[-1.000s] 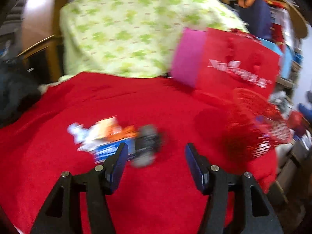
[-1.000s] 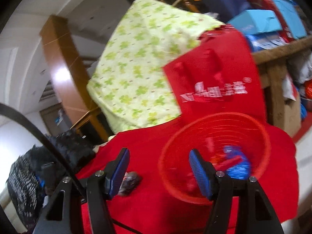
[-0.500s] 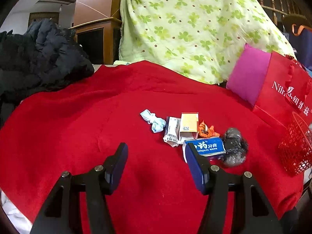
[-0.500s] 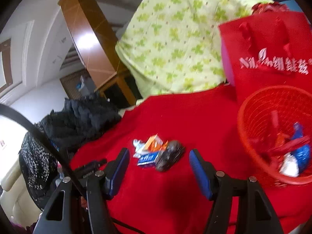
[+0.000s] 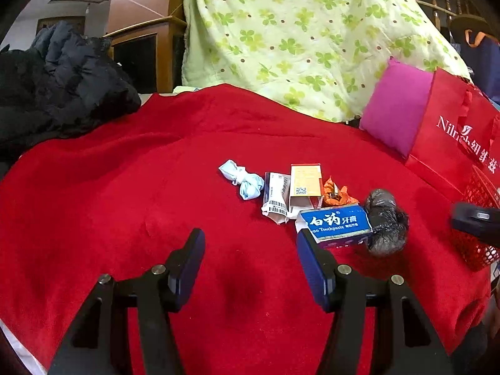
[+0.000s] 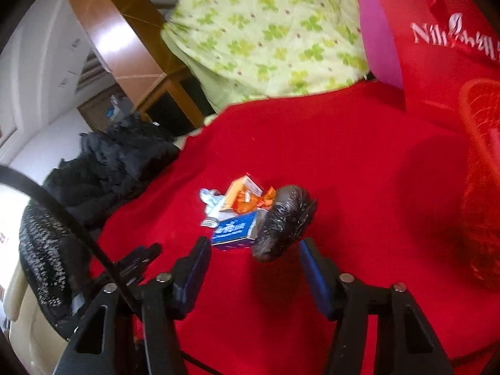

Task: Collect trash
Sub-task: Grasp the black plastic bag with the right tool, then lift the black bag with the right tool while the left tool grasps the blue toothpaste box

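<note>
A small pile of trash lies on the red blanket [image 5: 125,187]: a light blue tissue wad [image 5: 245,181], a white packet [image 5: 276,197], an orange box [image 5: 304,184], an orange wrapper [image 5: 336,193], a blue toothpaste box [image 5: 337,223] and a crumpled black bag [image 5: 386,222]. My left gripper [image 5: 250,250] is open and empty, just short of the pile and to its left. My right gripper [image 6: 254,259] reaches the black bag [image 6: 284,218]; its jaws are closing, the bag's near end lies between the fingertips, and the pads do not touch it. The red mesh basket [image 6: 481,187] stands at the right.
A black jacket [image 5: 62,87] lies at the blanket's left edge. Behind are a green clover quilt [image 5: 297,37], a pink cushion [image 5: 397,106] and a red shopping bag [image 5: 453,143]. The basket [image 5: 478,206] sits by the blanket's right edge.
Both views swung from the basket toward the trash pile. The right gripper dropped closer until the black bag sits at its fingertips, and its jaws narrowed slightly. The left gripper has nearly stopped.
</note>
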A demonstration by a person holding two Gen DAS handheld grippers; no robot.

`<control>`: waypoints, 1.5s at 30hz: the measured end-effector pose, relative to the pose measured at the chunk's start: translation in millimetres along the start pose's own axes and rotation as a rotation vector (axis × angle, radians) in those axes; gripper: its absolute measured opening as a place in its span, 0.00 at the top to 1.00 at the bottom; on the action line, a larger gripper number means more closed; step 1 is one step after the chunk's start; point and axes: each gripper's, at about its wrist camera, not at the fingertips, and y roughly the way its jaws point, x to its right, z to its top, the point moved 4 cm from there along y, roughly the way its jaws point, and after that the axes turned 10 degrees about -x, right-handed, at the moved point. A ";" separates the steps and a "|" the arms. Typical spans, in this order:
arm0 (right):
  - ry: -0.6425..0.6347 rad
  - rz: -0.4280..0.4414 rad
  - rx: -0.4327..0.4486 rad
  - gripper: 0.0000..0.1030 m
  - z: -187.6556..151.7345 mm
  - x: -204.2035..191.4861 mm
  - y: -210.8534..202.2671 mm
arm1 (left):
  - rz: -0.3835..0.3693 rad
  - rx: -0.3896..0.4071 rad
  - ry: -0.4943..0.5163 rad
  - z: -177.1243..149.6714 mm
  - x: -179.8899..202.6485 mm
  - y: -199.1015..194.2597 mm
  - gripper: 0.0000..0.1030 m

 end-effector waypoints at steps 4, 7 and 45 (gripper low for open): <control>0.036 -0.071 -0.052 0.55 15.2 10.8 42.8 | -0.025 -0.013 -0.018 0.6 -3.0 4.4 0.40; 0.094 -0.108 -0.089 0.56 25.7 24.6 70.6 | -0.041 -0.028 -0.032 2.2 -4.3 9.7 0.40; 0.234 0.079 -0.186 0.38 29.0 33.5 109.7 | -0.094 -0.056 -0.014 4.0 11.5 17.7 0.40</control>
